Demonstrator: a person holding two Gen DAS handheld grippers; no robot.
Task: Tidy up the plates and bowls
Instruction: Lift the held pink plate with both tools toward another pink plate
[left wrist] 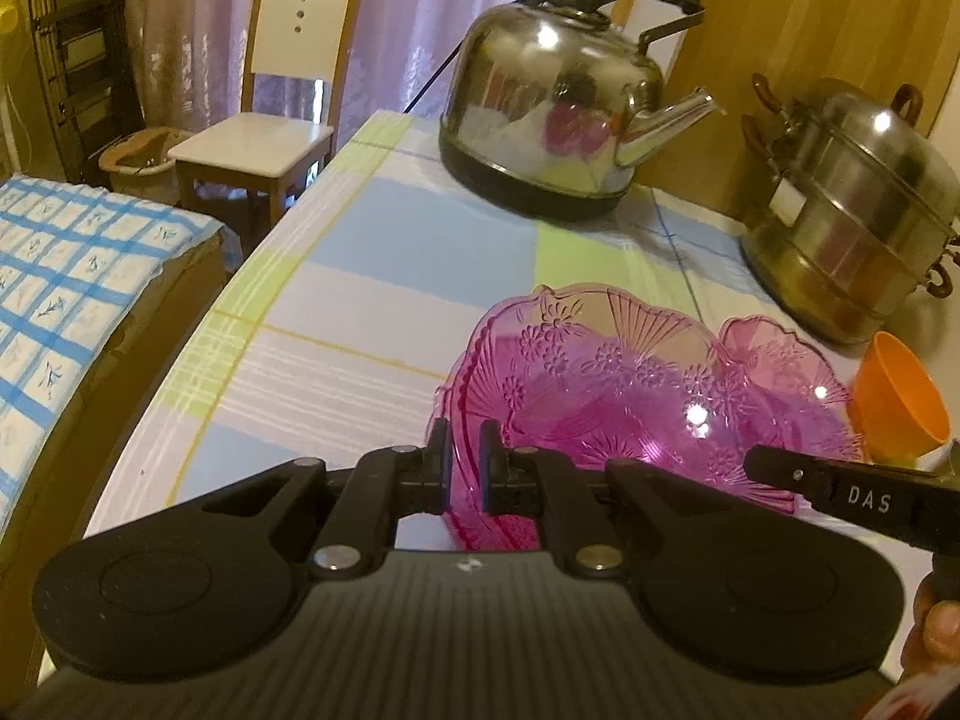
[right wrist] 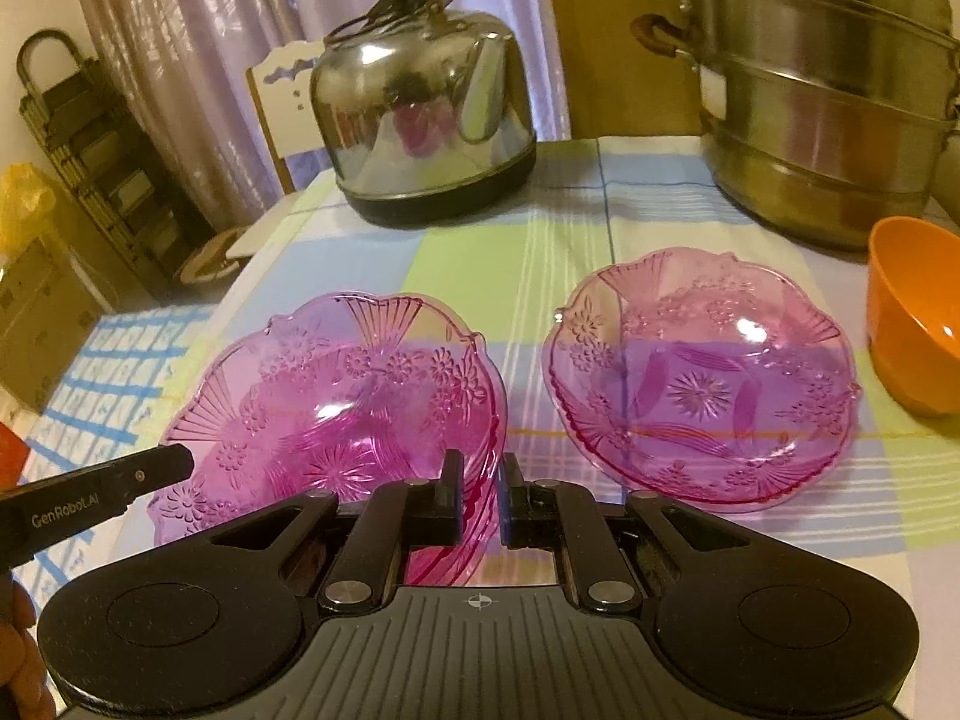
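Two pink glass bowls with flower patterns sit on the checked tablecloth. My left gripper is shut on the near left rim of the left bowl. My right gripper is shut on the same bowl's right rim, so both hold it. The second pink bowl rests free to the right; it also shows behind the first in the left wrist view. An orange bowl stands at the far right, also seen in the left wrist view.
A steel kettle stands at the back of the table and a stacked steel steamer pot at the back right. A white chair and a blue checked bed lie left of the table edge.
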